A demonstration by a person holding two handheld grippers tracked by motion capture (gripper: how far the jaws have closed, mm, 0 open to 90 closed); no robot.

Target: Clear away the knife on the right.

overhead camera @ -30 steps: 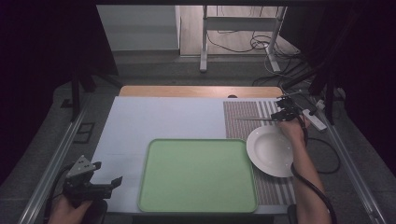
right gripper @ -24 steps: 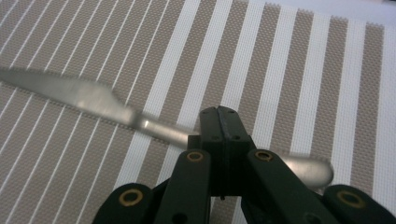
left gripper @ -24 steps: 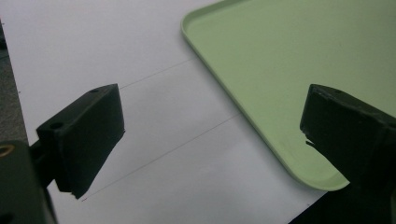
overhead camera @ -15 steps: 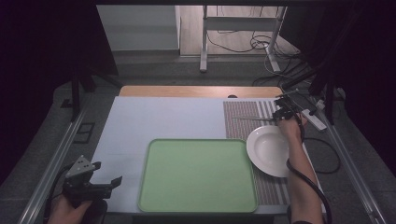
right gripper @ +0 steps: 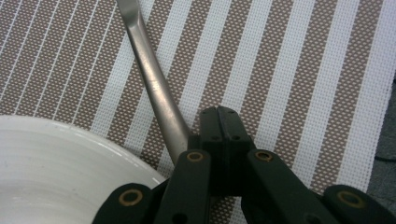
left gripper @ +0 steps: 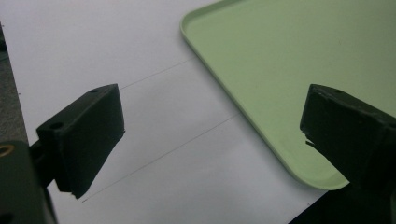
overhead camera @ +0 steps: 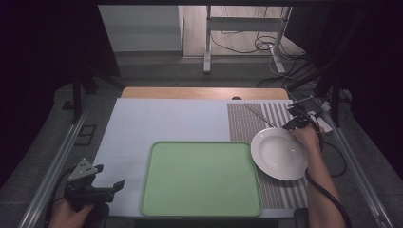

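Observation:
A thin metal utensil slants over the striped placemat at the right, and its far end is too small to identify. In the right gripper view its handle runs in under my right gripper, whose jaws are pressed together on its near end. That right gripper hovers at the far rim of a white plate, whose rim lies just left of the jaws. My left gripper is held at the table's near left corner, open and empty.
A large green tray lies at the front middle of the white table, and its corner reaches in beside the left jaws. The plate overlaps the placemat beside the tray's right edge. Cables and a stand are on the floor beyond.
The utensil has swung from lying straight across the mat to a slant, its far end now farther back. The right hand shifted slightly. The left gripper has stayed put.

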